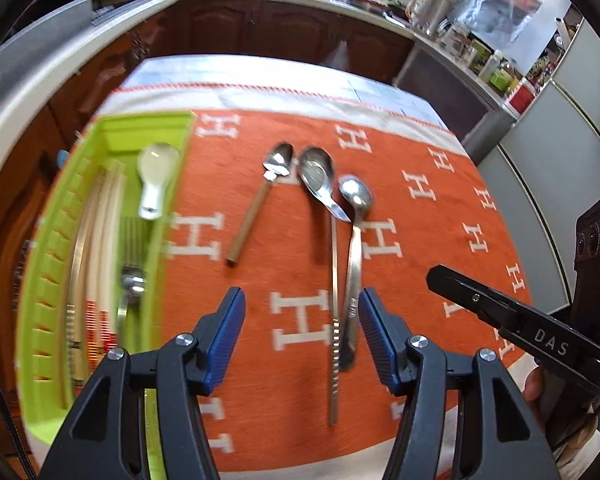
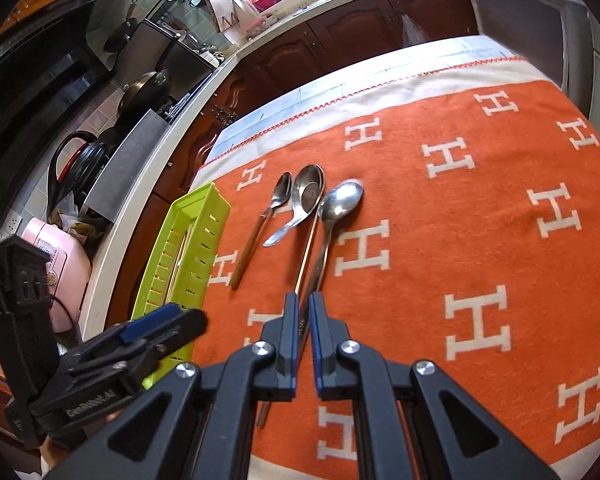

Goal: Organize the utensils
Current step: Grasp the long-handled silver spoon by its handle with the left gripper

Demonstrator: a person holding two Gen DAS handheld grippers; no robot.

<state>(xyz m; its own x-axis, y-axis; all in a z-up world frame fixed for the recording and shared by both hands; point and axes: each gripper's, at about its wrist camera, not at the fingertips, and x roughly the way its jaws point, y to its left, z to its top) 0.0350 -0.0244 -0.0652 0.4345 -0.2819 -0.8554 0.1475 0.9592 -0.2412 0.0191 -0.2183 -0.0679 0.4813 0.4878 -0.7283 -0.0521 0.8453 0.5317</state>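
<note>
On the orange cloth lie a wooden-handled spoon (image 1: 260, 200) (image 2: 260, 228), a short steel soup spoon (image 1: 320, 180) (image 2: 304, 200), a thin long metal rod-like utensil (image 1: 334, 320) and a long steel spoon (image 1: 354, 240) (image 2: 332, 220). My left gripper (image 1: 302, 328) is open, its jaws either side of the two long handles near the front. My right gripper (image 2: 303, 320) is nearly shut around the long spoon's handle; it also shows in the left wrist view (image 1: 500, 312). The green tray (image 1: 112, 132) (image 2: 196, 240) at left holds chopsticks, a white spoon (image 1: 154, 176) and a fork.
The table's far edge lies beyond the cloth's white border (image 1: 260, 96). Dark wood cabinets (image 1: 260, 28) and a kitchen counter stand behind. A pink appliance (image 2: 60, 268) and pans sit on the left counter. A grey cabinet (image 1: 560, 168) stands at right.
</note>
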